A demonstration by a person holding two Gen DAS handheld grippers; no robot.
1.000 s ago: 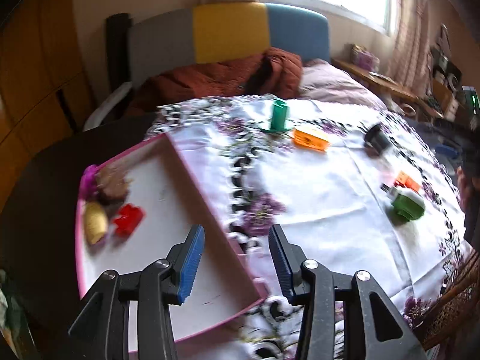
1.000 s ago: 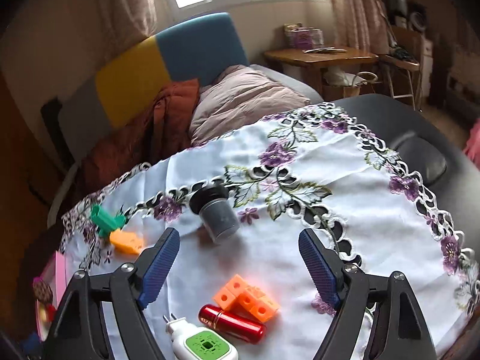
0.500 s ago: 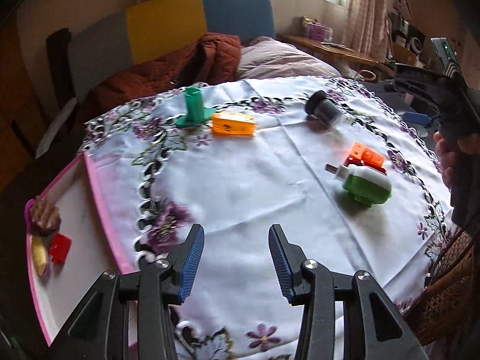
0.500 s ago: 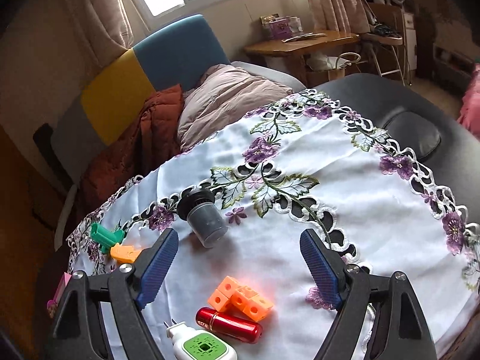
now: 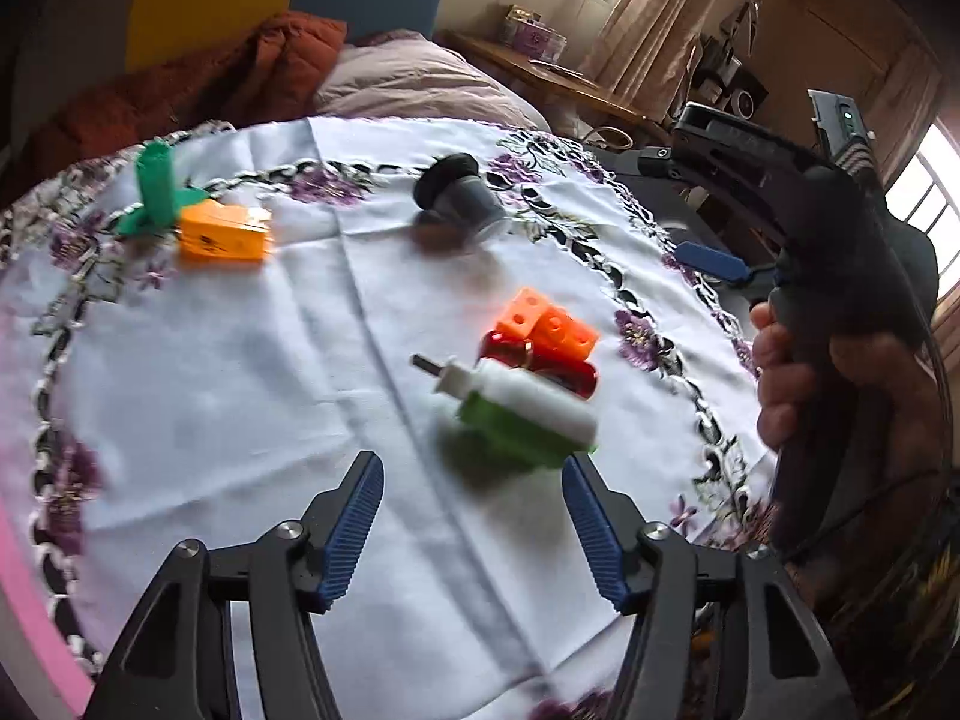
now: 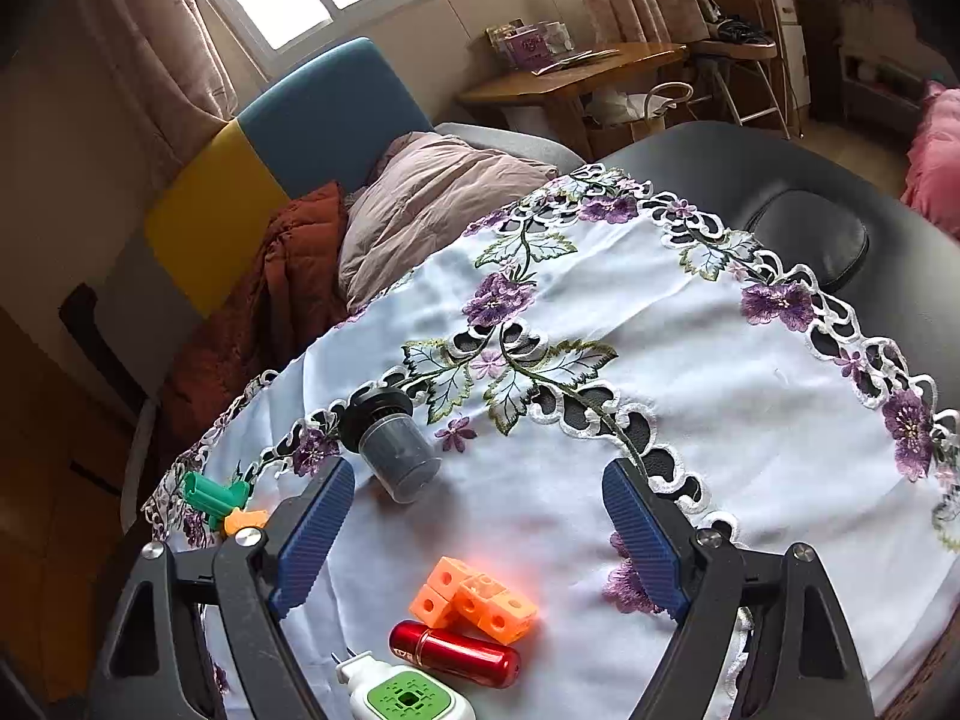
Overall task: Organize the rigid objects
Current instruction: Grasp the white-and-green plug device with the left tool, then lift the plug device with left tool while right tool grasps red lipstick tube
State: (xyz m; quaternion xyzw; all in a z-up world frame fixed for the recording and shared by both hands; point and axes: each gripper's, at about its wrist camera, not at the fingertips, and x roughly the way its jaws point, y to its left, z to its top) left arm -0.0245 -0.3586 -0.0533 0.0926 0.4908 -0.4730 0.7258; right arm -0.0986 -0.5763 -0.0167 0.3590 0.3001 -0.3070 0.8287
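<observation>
L gripper opening, empty, near green-white plug.

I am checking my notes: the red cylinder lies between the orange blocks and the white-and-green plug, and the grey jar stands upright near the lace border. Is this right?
Not quite: the grey jar lies on its side, as the right wrist view shows. The red cylinder does lie between the orange blocks and the white-and-green plug.
</observation>
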